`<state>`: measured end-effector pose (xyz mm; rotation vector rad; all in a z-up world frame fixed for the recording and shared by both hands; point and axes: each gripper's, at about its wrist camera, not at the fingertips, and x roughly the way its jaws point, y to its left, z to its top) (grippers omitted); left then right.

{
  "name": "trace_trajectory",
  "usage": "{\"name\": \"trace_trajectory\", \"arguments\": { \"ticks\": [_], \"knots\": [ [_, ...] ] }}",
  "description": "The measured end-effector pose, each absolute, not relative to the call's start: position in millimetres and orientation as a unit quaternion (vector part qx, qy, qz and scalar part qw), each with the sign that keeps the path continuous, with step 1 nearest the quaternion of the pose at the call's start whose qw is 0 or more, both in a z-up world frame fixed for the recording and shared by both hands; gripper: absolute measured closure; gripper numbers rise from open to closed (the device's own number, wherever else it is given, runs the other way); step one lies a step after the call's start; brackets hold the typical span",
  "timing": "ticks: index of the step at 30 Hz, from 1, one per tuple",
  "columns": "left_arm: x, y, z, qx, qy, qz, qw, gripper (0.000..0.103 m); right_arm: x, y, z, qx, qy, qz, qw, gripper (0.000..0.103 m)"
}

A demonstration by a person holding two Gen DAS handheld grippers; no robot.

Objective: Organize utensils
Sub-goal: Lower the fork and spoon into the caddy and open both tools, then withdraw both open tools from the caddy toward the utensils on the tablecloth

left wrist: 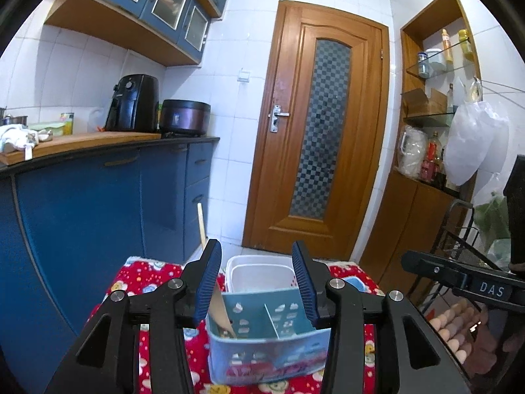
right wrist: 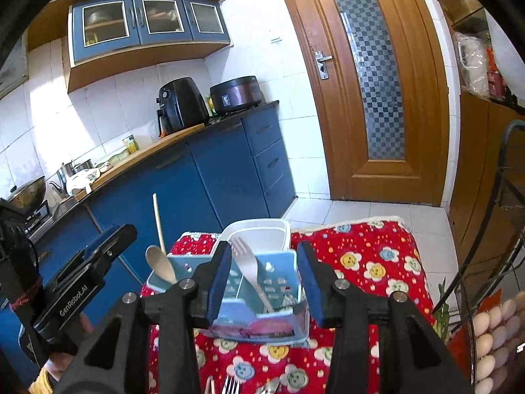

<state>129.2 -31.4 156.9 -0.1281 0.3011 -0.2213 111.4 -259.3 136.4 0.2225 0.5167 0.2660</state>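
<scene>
Left wrist view looks down past the left hand-held gripper (left wrist: 256, 282), whose blue-padded jaws stand partly apart with nothing between the pads. Below and beyond them sits a light blue utensil caddy (left wrist: 269, 354) with inner dividers, resting on a table covered by a red flower-print cloth (left wrist: 144, 279). A wooden spoon (left wrist: 223, 312) leans in the caddy's left compartment. Just behind the caddy is a white plastic tub (left wrist: 259, 272). A wooden stick (left wrist: 201, 226) rises behind the left jaw, in front of the blue cabinets (left wrist: 98, 203).

Right wrist view shows the right hand-held gripper (right wrist: 265, 279) likewise half open and holding nothing, hovering over the same caddy (right wrist: 262, 295). A pale fork (right wrist: 249, 266) stands tilted in a middle compartment, tines up, and the wooden spoon (right wrist: 160, 266) leans out at the caddy's left end, bowl up. Metal utensils (right wrist: 236, 385) lie on the cloth at the near edge, only their tips visible. White eggs (right wrist: 495, 338) sit at the right, beside a black wire rack (right wrist: 492, 262). The left hand-held gripper appears at the left of this view, clear of the caddy.
</scene>
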Motion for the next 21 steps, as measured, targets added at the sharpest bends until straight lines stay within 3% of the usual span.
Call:
{"name": "trace_trajectory", "arguments": {
  "ticks": [21],
  "knots": [
    [68.8, -14.9, 129.1, -0.042, 0.232, -0.102, 0.966, 0.057, 44.9, -242.5, 81.6, 0.121, 0.323, 0.146, 0.927, 0.058]
  ]
}}
